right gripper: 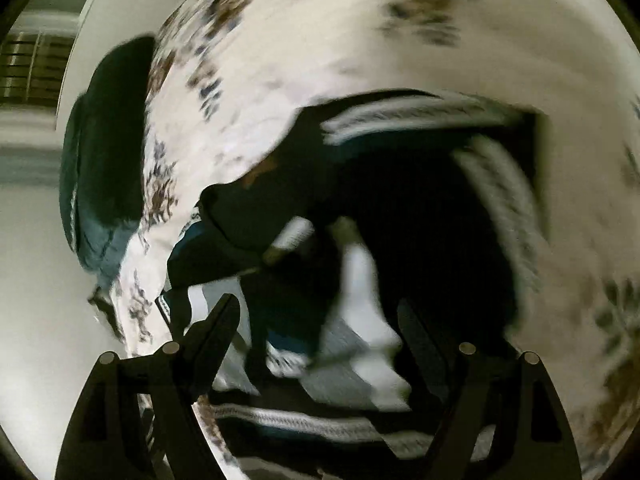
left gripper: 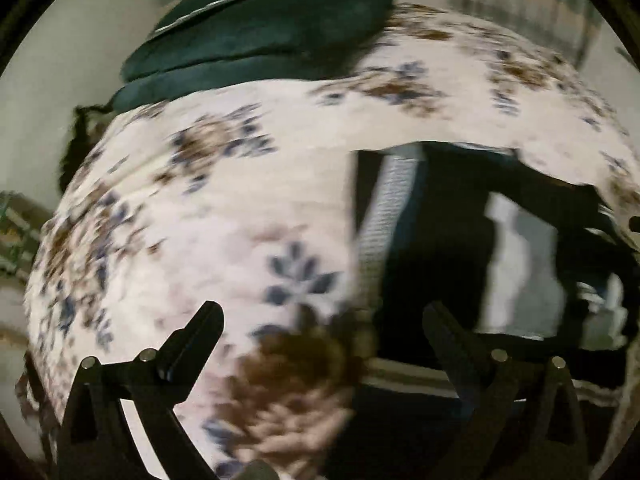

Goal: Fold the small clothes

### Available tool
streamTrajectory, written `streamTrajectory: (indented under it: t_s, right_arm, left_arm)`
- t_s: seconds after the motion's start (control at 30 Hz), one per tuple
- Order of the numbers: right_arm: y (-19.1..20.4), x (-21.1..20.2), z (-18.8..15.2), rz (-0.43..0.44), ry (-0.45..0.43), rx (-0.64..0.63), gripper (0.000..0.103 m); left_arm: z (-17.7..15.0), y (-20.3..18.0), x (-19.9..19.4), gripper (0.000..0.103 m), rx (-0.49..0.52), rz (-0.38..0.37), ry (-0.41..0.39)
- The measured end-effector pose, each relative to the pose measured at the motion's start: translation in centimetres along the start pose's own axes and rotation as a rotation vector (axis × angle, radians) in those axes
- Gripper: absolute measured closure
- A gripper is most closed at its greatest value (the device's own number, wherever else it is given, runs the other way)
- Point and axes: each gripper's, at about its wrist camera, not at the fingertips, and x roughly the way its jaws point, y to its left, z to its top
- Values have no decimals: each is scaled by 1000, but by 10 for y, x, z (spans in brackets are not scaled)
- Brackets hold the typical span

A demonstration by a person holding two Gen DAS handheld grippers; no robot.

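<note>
A small dark garment with white and grey striped bands (left gripper: 448, 248) lies on a floral bedspread (left gripper: 208, 208), at the right in the left wrist view. It fills the middle of the right wrist view (right gripper: 400, 208), partly bunched. My left gripper (left gripper: 320, 320) is open and empty, over the bedspread beside the garment's left edge. My right gripper (right gripper: 320, 312) is open and empty, directly above the garment. Both views are blurred by motion.
Dark green pillows (left gripper: 264, 28) lie at the far end of the bed, also seen at the left in the right wrist view (right gripper: 104, 152). The bedspread (right gripper: 400, 40) extends around the garment. A pale wall or floor (right gripper: 36, 280) lies beyond the bed edge.
</note>
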Motion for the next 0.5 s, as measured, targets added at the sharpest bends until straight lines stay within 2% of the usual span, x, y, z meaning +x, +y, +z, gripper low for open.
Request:
streamTrajectory:
  t_s: [0.07, 0.13, 0.17, 0.2, 0.23, 0.27, 0.4, 0.5]
  right_arm:
    - [24, 15, 6, -99, -1, -76, 20]
    - [39, 33, 15, -147, 16, -103, 21]
    - [42, 41, 18, -164, 27, -106, 47]
    - [41, 47, 16, -197, 38, -113, 98]
    - [39, 51, 15, -227, 54, -111, 99]
    - [36, 47, 13, -217, 38, -100, 100]
    - [17, -10, 4, -212, -105, -89, 100]
    - [-20, -37, 3, -227, -100, -24, 100]
  left_arm:
    - [-2, 6, 6, 1, -22, 16, 6]
    - [-1, 7, 11, 1, -40, 22, 13]
    - [0, 8, 13, 1, -50, 14, 16]
    - [2, 7, 15, 1, -58, 8, 19]
    - [7, 7, 17, 1, -66, -1, 17]
    - [9, 5, 16, 1, -69, -15, 13]
    - [22, -6, 13, 1, -53, -62, -16]
    - [32, -17, 18, 1, -37, -90, -22]
